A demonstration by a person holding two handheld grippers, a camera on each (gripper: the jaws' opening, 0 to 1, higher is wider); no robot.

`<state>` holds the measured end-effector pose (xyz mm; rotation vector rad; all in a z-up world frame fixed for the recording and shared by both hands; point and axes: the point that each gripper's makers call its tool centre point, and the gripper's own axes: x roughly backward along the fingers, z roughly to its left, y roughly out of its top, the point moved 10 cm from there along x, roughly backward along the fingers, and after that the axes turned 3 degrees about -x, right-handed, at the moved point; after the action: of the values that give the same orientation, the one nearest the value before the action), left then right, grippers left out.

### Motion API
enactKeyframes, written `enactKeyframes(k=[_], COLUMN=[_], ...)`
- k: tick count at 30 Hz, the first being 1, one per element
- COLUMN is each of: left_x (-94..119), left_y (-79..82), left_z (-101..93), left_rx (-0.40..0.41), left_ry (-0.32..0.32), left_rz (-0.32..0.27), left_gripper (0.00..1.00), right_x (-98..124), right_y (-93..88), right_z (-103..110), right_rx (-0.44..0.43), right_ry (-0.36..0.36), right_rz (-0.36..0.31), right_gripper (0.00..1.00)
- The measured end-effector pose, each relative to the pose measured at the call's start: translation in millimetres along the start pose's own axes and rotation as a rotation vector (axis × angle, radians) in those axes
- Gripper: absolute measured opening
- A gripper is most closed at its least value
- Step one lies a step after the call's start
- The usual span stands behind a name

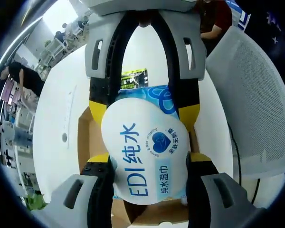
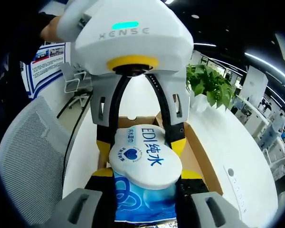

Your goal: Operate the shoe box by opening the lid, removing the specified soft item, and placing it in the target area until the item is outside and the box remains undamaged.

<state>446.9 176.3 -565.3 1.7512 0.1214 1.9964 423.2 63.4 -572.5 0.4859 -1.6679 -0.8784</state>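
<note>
On the white oval lid of the blue soft wet-wipes pack (image 1: 147, 156) between my jaws I read "EDI 纯水" in blue, with "纯水湿巾" on a small blue tag beside it. Above that pack in my right gripper view, the white housing of my left gripper (image 2: 138, 137) is embossed "XENSE".

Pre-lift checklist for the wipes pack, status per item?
1. Left tool on the wipes pack: ok, jaws on both sides.
2. Right tool on the same pack, from the opposite end: ok.
3. Shoe box open: ok, nothing covers it.
4. Pack clear of box: not ok, it sits above the cardboard.
5. Box damage: cannot tell.
6. Target area on the white table: cannot tell.
</note>
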Motion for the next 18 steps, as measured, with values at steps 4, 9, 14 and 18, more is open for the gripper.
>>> enactKeyframes(k=[4,9,14,18], left_x=[-4.3,-7.7,-10.2,-12.6], left_y=[9.7,23.3,37.4,46.8], left_z=[2.3,5.4,8.7,11.1], left_rx=[-0.011,-0.021,-0.034,-0.043], left_ry=[-0.006,-0.007,-0.004,-0.006], left_rz=[0.0,-0.006,-0.012,-0.016], left_gripper=[0.61,0.61,0.61,0.61], right_x=[7.8,20.0,33.1,42.7], right_y=[-5.2,-12.2,-18.9,-24.4], right_z=[-0.9,-3.8,-6.7,-9.2], right_rx=[-0.008,-0.013,-0.015,-0.018], right_ry=[-0.009,-0.019,-0.032,-0.042], right_rz=[0.003,0.005,0.003,0.004], right_gripper=[0.44,0.44,0.44,0.44])
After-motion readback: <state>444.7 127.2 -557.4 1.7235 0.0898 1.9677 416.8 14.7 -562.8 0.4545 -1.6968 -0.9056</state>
